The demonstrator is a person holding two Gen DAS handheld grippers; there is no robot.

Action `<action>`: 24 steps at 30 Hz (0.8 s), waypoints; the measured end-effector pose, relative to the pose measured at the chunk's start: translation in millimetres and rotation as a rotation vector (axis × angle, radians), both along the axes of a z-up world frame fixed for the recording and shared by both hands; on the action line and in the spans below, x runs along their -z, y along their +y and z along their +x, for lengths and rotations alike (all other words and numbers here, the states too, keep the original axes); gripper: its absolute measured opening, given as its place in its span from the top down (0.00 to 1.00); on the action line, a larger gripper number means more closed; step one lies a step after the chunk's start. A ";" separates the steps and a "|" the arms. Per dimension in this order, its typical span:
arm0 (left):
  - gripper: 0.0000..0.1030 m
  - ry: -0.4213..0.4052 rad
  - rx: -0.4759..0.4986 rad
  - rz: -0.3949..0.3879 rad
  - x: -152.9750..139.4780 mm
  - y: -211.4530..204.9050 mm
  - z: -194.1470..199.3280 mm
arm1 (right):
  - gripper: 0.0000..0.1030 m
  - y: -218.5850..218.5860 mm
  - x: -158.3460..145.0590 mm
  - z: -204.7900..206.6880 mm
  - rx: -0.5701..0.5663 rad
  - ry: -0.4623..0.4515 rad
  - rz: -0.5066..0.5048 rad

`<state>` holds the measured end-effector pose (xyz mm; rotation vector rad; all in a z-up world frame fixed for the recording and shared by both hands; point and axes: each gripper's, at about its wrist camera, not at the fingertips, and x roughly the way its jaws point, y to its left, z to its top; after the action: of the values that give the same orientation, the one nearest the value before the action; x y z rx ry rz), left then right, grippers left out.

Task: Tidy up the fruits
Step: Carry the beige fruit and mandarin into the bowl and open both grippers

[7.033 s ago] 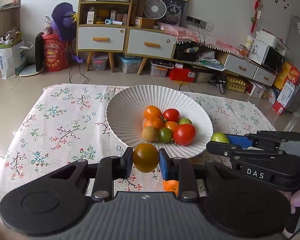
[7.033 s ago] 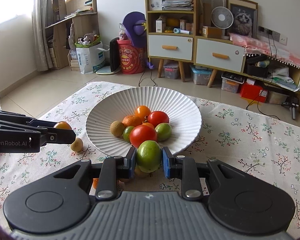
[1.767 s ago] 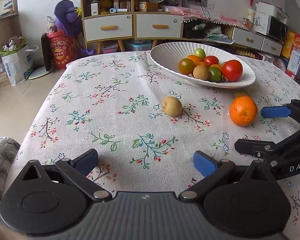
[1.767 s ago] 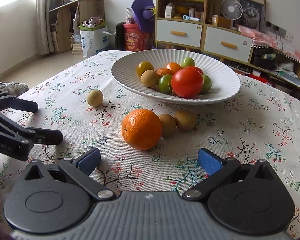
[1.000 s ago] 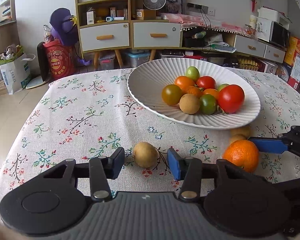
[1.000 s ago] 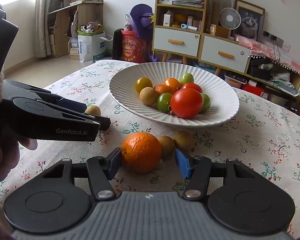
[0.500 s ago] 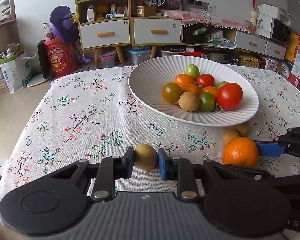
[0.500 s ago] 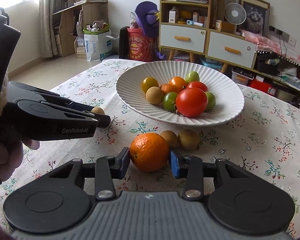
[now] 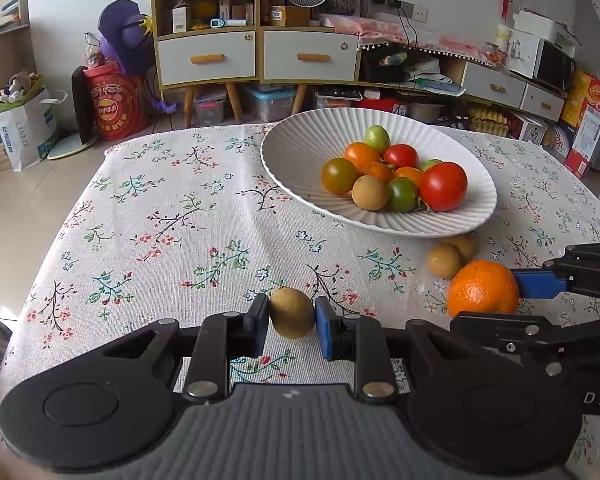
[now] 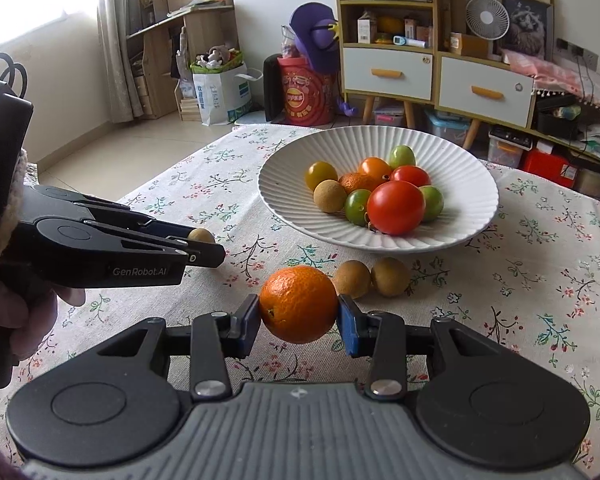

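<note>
On bench, left side: your left gripper clamped on small tan fruit. Right: your right gripper clamped on orange, just before white bowl. Risk: round fruit squirts from pads on lift, or orange nudges two tan fruits rolling. Can't tell whether either fruit has cleared cloth; undersides hidden.

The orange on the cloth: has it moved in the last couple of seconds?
No. The orange lies beside the same two brown fruits; only the right gripper has closed on it.
</note>
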<state>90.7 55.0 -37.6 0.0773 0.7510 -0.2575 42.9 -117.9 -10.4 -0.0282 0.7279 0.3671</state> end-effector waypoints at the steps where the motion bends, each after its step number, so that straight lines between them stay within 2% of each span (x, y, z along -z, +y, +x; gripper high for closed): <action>1: 0.76 -0.001 -0.001 -0.006 -1.4 0.7 -0.7 | 0.64 -1.1 -1.3 -0.7 -0.002 0.001 0.006; 15: 0.76 -0.030 -0.013 -0.088 -24.7 3.0 -4.2 | 0.64 -20.4 -22.8 10.3 0.031 -0.020 0.077; 24: 0.76 -0.063 -0.014 -0.097 -36.0 -12.2 8.3 | 0.64 -23.5 -34.9 31.9 0.042 -0.055 0.109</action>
<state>99.1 42.8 -1.6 -0.0118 0.6753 -0.2771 74.8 -141.4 24.5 0.0796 0.6519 0.3636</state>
